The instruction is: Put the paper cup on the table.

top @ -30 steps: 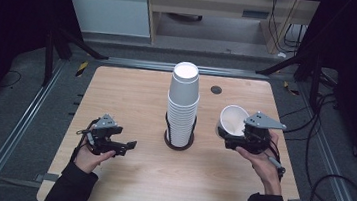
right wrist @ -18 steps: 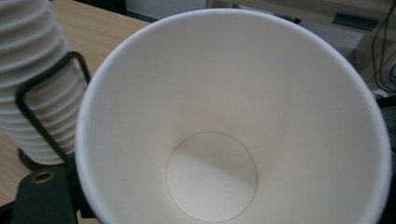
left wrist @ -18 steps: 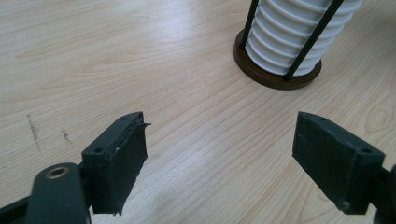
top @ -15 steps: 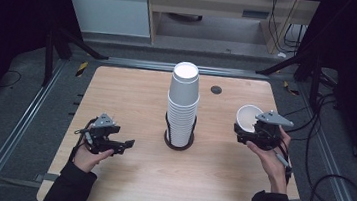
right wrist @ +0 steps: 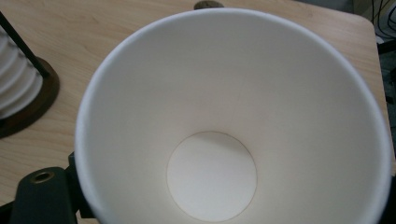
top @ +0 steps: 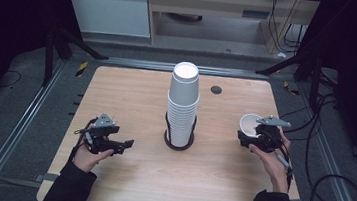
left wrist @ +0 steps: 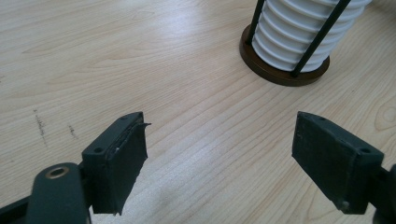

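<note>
A tall stack of upturned white paper cups [top: 182,106] stands mid-table in a black-rod holder on a round brown base [left wrist: 280,74]. To its right, my right gripper [top: 254,136] is shut on a single white paper cup [top: 249,124], held just above the table. In the right gripper view this cup [right wrist: 233,116] faces me mouth-first, empty, and hides most of the jaws. My left gripper [top: 124,145] hovers low over the table's left front, open, nothing between its pads [left wrist: 219,149]. It points toward the stack [left wrist: 299,32].
A small black grommet [top: 216,89] sits in the wooden table [top: 132,90] at the back right. The holder base [right wrist: 28,102] lies left of the held cup. Cables [top: 329,181] trail off the table's right edge, and metal rails run along both sides.
My right gripper has carried the cup to the right, away from the stack, then slightly nearer the front edge. The left gripper has stayed where it was, open.
</note>
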{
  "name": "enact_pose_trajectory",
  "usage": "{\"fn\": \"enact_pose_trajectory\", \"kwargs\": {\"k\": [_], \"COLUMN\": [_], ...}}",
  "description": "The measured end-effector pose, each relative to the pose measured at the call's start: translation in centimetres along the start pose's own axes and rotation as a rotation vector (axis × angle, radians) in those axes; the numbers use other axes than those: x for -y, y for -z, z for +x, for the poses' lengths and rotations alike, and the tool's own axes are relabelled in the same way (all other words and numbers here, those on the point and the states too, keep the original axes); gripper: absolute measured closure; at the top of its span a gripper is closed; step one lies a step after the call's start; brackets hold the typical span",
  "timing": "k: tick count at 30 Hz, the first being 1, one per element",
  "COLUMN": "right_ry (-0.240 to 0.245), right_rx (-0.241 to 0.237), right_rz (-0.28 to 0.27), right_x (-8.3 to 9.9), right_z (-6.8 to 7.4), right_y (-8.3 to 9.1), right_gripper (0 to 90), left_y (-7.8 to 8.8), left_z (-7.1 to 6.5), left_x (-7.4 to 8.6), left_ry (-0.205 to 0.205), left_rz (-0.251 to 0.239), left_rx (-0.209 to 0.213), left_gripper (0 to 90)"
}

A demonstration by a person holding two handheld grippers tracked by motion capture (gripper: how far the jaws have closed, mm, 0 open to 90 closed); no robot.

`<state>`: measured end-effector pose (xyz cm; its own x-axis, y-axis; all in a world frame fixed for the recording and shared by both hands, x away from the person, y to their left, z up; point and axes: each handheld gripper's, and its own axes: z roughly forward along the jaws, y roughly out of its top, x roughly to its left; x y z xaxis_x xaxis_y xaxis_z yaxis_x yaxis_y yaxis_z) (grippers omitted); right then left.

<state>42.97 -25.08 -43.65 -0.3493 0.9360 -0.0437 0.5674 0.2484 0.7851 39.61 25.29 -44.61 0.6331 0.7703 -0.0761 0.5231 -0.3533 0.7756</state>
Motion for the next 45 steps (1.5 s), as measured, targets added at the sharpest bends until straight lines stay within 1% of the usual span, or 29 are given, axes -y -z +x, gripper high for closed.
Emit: {"fn": "enact_pose_trajectory", "kwargs": {"k": [1,3,6,7,10,16,21,25,28,30,31,32,34,36,38,39,40,43,45], "right_ry": [0.009,0.017,0.013,0.019,0.005,-0.010,-0.002,-0.006,-0.013,-0.013,-0.016,-0.007,-0.011,-0.014,-0.009,-0.016,-0.011,-0.017,-0.010], "right_rx": [0.002,0.003,0.001,0.005,-0.005,-0.015,-0.018,-0.019,-0.023,-0.036,-0.042,-0.038,-0.043,-0.043,-0.045,-0.047,-0.045,-0.038,-0.031], "right_rz": [0.016,0.020,0.043,0.048,0.054,0.062,0.069,0.085,0.080,0.087,0.092,0.092,0.079,0.092,0.105,0.110,0.109,0.108,0.111], "right_x": [0.1,0.4,0.9,1.0,1.2,1.6,1.7,1.9,1.9,2.0,2.1,2.1,2.2,2.3,2.3,2.3,2.3,2.3,2.4], "right_z": [0.0,0.0,-0.2,-0.2,-0.4,-0.7,-0.8,-1.0,-1.1,-1.1,-1.1,-1.2,-1.1,-1.1,-1.1,-1.0,-1.0,-0.9,-0.9], "right_y": [-0.3,-0.6,-1.2,-1.3,-1.6,-1.9,-2.1,-2.3,-2.2,-2.3,-2.3,-2.4,-2.3,-2.3,-2.1,-2.0,-1.9,-1.4,-1.0], "right_gripper": [14.7,14.8,14.8,14.8,14.8,14.6,14.3,13.9,13.6,13.1,12.1,9.9,7.9,5.1,4.3,4.3,3.7,3.2,3.0], "left_y": [0.0,0.0,0.0,0.0,0.0,-0.1,-0.1,-0.2,-0.2,-0.3,-0.3,-0.3,-0.3,-0.2,-0.2,-0.1,0.0,0.3,0.5], "left_z": [0.0,0.0,-0.1,-0.1,-0.1,-0.1,0.0,0.0,-0.1,-0.1,-0.1,-0.1,-0.1,-0.1,-0.1,-0.1,0.0,0.1,0.3], "left_x": [0.0,0.0,0.0,0.0,0.0,0.0,0.1,0.1,0.1,0.1,0.1,0.1,0.1,0.1,0.1,0.1,0.1,0.0,0.0], "left_ry": [0.000,-0.001,-0.003,-0.002,-0.001,-0.003,-0.006,-0.007,-0.009,-0.009,-0.010,-0.009,-0.009,-0.007,-0.004,-0.008,-0.006,-0.004,0.004], "left_rz": [0.000,0.000,0.000,0.000,0.000,0.004,0.009,0.012,0.015,0.019,0.019,0.019,0.016,0.015,0.010,0.010,0.008,0.000,-0.007], "left_rx": [-0.001,-0.002,-0.002,-0.003,-0.002,-0.004,-0.004,-0.005,-0.002,0.000,-0.001,0.001,0.002,0.003,0.002,0.002,0.004,0.004,0.000], "left_gripper": [17.4,17.3,17.4,17.4,17.4,17.3,17.3,17.2,17.1,17.0,16.9,16.9,16.9,16.9,16.8,16.9,16.8,16.7,16.6]}}
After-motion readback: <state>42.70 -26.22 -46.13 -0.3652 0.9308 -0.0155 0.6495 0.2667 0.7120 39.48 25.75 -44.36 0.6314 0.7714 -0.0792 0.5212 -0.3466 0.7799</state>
